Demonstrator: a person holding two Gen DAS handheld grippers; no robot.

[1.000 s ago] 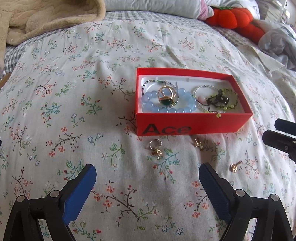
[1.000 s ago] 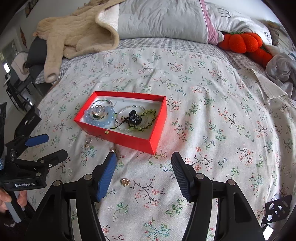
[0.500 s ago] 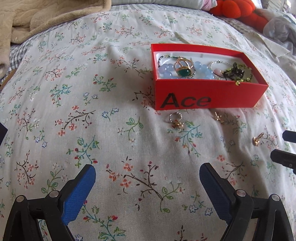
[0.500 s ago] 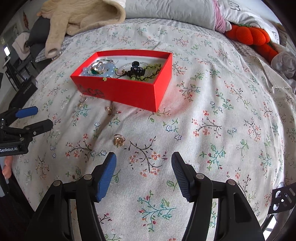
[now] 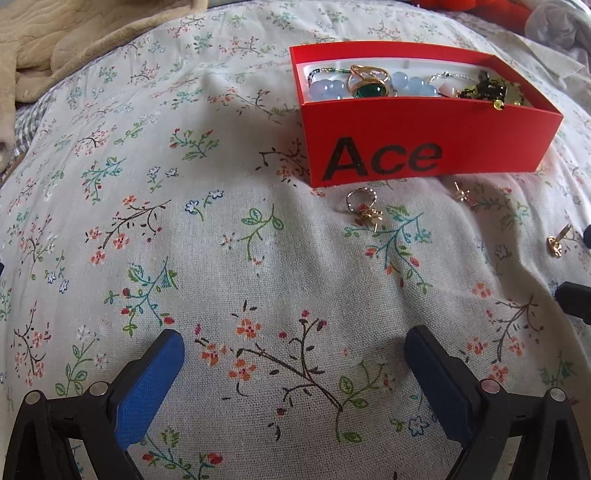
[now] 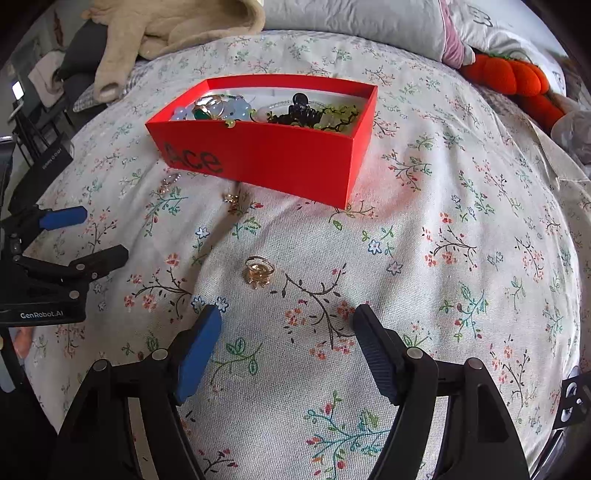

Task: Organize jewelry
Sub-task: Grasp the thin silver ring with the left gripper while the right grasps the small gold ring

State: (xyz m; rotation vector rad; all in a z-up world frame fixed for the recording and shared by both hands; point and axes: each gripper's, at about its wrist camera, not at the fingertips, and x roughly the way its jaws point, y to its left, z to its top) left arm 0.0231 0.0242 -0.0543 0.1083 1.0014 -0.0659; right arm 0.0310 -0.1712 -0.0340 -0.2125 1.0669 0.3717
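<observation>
While both grippers hang low over the floral bedspread (image 5: 229,206), neither holds anything. Left gripper (image 5: 293,341): jaws spread wide, blue pads (image 5: 147,384) empty, only fabric between them. Ahead and to its right, the red box (image 5: 424,136), lettered "Ace", sits on the bedspread. Box contents, left to right: blue bead bracelet (image 5: 328,88), gold ring with green stone (image 5: 367,86) resting on the beads, a thin beaded bracelet (image 5: 448,75), a dark tangled piece (image 5: 487,86).

3 loose items lie on the fabric in front of the box, left to right: silver ring with gold charm (image 5: 364,206) near the lettered wall, small gold earring (image 5: 463,192), gold flower ring (image 6: 258,271) farther out.

Right gripper (image 6: 286,317): jaws parted, empty, the flower ring just ahead of its left fingertip. Plush orange pumpkin (image 6: 517,79) at the far right, beside a grey pillow (image 6: 351,16).
</observation>
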